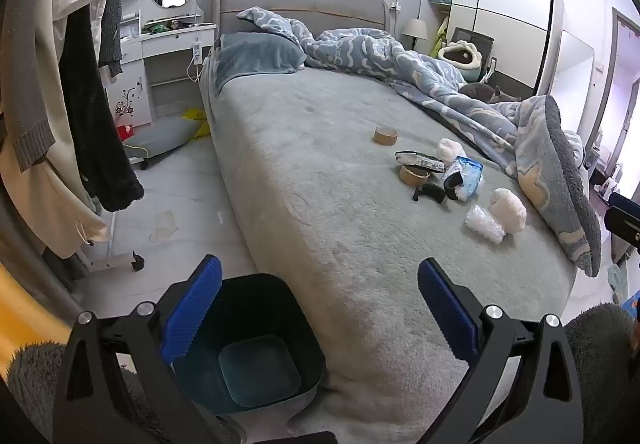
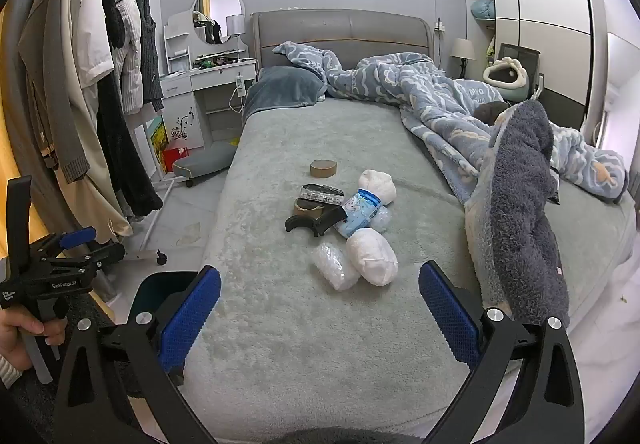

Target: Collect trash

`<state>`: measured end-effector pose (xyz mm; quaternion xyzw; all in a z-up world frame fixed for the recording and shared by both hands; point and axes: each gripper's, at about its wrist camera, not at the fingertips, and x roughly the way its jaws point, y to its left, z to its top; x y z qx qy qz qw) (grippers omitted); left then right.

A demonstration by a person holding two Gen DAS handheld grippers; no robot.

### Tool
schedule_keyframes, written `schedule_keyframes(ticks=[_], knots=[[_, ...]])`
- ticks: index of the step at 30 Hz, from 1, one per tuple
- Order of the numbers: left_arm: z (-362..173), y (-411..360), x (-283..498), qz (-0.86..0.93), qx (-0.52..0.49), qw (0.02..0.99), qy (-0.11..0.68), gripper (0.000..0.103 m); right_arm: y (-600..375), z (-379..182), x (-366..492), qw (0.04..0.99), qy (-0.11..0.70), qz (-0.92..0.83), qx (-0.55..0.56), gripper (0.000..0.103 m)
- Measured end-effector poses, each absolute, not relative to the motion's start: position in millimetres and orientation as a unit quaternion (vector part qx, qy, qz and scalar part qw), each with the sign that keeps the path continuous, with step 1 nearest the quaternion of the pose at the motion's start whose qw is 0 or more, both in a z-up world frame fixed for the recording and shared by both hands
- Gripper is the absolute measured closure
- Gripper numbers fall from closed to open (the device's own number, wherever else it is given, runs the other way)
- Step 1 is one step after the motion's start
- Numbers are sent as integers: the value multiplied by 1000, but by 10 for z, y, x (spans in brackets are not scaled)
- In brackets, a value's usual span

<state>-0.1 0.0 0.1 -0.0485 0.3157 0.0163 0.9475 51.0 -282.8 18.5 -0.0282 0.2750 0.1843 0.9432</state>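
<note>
Two hand-held grippers, left (image 1: 320,308) and right (image 2: 320,310), both spread wide, grasping nothing. Trash heaped mid-bed (image 2: 280,324): tape rolls (image 2: 323,168), white wads (image 2: 372,262), crumpled clear plastic (image 2: 335,271), blue wipes pack (image 2: 358,212). Dark bin (image 1: 256,344) on floor against bed's near corner, empty, placed likely for short drops.

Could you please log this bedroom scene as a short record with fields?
surface: grey plush bed cover
bin: dark square plastic trash bin, empty, on the floor beside the bed
trash: brown cardboard tape roll; white crumpled tissue wad; clear crinkled plastic bag
left gripper: open, empty
right gripper: open, empty
</note>
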Motion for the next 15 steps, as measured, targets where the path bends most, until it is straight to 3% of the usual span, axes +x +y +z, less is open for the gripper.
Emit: schedule_keyframes(ticks=[15], knots=[[1,2,0,15,-51,947,317,3,-2836,187,512,943,276,184,-29,3]])
